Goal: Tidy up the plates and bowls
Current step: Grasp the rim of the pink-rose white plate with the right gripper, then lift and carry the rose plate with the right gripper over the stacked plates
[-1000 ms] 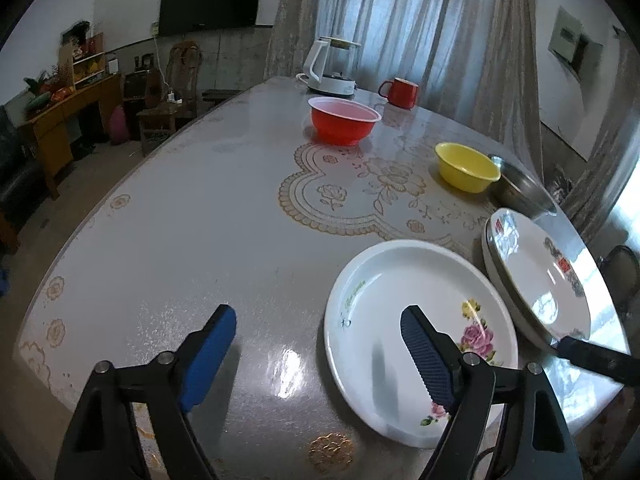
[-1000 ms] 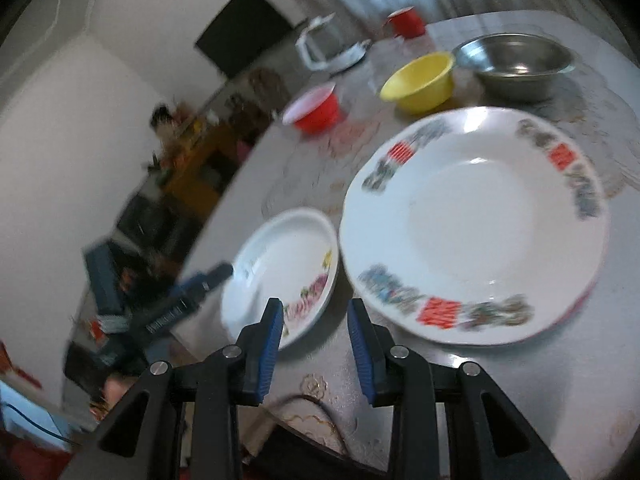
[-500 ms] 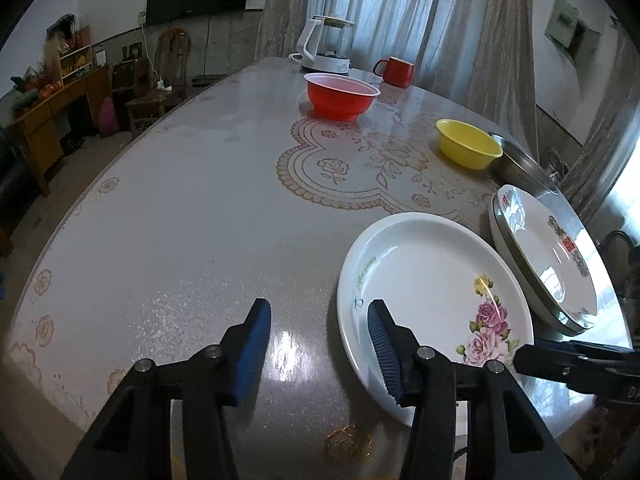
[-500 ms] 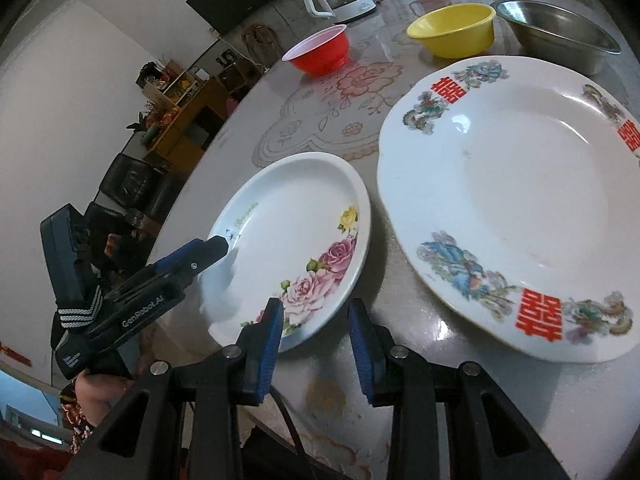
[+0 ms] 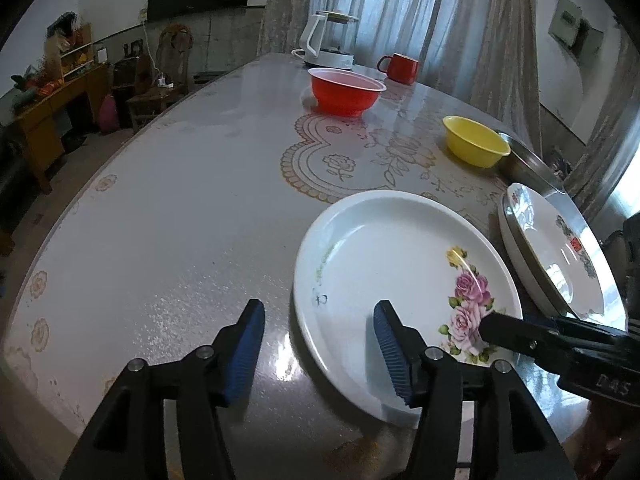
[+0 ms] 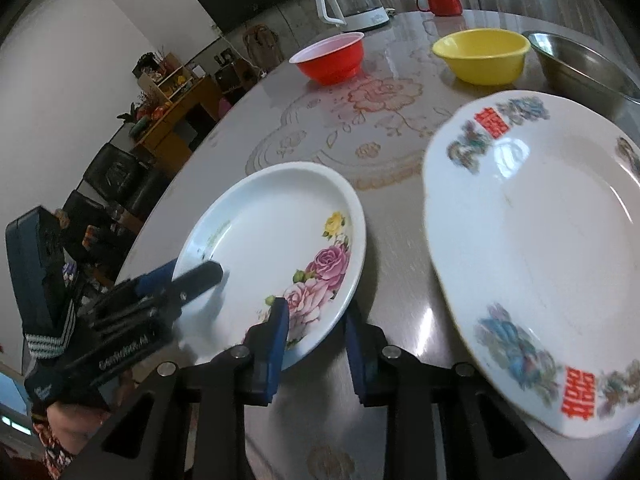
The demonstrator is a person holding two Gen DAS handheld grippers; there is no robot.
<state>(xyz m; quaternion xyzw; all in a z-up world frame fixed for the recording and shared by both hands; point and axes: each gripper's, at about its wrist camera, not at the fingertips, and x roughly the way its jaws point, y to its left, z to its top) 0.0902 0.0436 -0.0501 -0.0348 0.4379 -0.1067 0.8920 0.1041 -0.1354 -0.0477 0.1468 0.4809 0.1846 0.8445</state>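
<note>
A white plate with pink roses (image 5: 400, 276) lies on the table near its front edge; it also shows in the right wrist view (image 6: 276, 240). My left gripper (image 5: 318, 344) is open and straddles the plate's left rim, one finger over the plate and one outside. My right gripper (image 6: 316, 334) is open and straddles the plate's near right rim. A larger plate with red characters (image 6: 532, 248) lies to the right on another plate (image 5: 516, 240). A red bowl (image 5: 346, 90), a yellow bowl (image 5: 476, 146) and a steel bowl (image 6: 584, 66) stand farther back.
A white kettle (image 5: 328, 40) and a red mug (image 5: 400, 68) stand at the far end of the table (image 5: 180, 200). The table's front edge is just below both grippers. Chairs and a wooden sideboard stand beyond the table on the left.
My left gripper has narrowed its opening and shifted right onto the rose plate's left rim. My right gripper has moved forward and left, and its fingers now straddle the plate's right rim.
</note>
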